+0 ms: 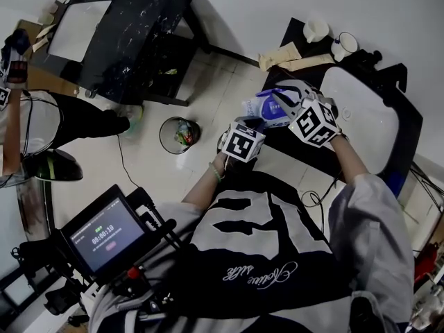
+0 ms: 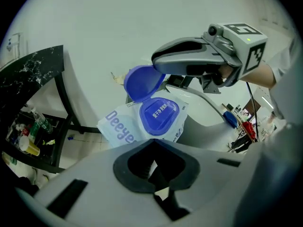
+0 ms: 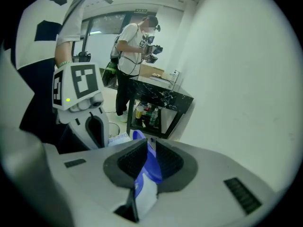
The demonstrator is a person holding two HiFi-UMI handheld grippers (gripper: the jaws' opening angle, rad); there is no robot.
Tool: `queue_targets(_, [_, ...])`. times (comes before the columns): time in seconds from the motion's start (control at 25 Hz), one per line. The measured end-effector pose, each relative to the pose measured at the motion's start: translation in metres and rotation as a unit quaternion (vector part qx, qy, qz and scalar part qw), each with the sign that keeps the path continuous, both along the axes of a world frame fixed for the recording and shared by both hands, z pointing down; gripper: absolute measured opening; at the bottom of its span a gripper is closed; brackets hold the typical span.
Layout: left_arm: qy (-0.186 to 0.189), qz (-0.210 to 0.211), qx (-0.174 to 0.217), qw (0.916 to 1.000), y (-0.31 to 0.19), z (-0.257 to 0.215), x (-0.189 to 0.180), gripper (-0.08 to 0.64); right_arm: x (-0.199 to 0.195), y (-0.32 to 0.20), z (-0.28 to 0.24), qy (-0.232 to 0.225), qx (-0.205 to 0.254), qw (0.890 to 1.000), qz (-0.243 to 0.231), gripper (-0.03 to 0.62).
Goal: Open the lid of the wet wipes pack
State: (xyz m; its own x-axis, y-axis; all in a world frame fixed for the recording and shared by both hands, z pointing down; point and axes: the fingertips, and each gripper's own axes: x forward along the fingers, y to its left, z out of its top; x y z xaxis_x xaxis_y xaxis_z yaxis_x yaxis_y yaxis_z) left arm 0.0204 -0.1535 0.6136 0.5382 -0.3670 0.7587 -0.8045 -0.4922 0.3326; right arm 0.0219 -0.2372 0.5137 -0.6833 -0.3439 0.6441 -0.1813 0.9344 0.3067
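Note:
The wet wipes pack (image 1: 266, 108), white with blue print, is held up in the air between both grippers. In the left gripper view its round blue lid (image 2: 142, 82) stands flipped up above the blue lid base (image 2: 159, 115). My left gripper (image 2: 154, 167) is shut on the pack's near edge, and its marker cube (image 1: 243, 142) shows in the head view. My right gripper (image 3: 147, 160) is shut on the blue lid (image 3: 150, 167), coming in from the right above the pack. The left gripper view shows its grey body (image 2: 191, 60).
Below the pack are a tiled floor and a round bin (image 1: 178, 134). A white basin (image 1: 364, 120) and cups (image 1: 343, 46) sit on a black stand at the right. A black marble table (image 1: 132, 26) stands at the far left, with another person (image 3: 135, 51) beside it.

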Motion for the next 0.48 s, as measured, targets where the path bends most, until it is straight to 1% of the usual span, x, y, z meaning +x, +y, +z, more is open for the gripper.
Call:
queue_targets(0.16, [0.004, 0.000, -0.003, 1.0000, 0.000, 0.001, 0.002, -0.002, -0.007, -0.029, 0.008, -0.006, -0.007, 0.999, 0.036, 0.044])
queue_targets(0.28, [0.003, 0.000, -0.002, 1.0000, 0.000, 0.002, 0.001, -0.002, -0.012, -0.046, 0.020, -0.010, -0.022, 0.998, 0.064, 0.044])
queue_targets(0.4, [0.004, 0.000, -0.001, 1.0000, 0.000, 0.002, 0.001, -0.002, -0.015, -0.060, 0.035, -0.006, -0.041, 0.994, 0.098, 0.044])
queue_targets(0.48, [0.005, -0.001, 0.000, 1.0000, 0.000, 0.003, 0.001, -0.002, -0.011, -0.067, 0.049, 0.005, -0.055, 0.990, 0.127, 0.025])
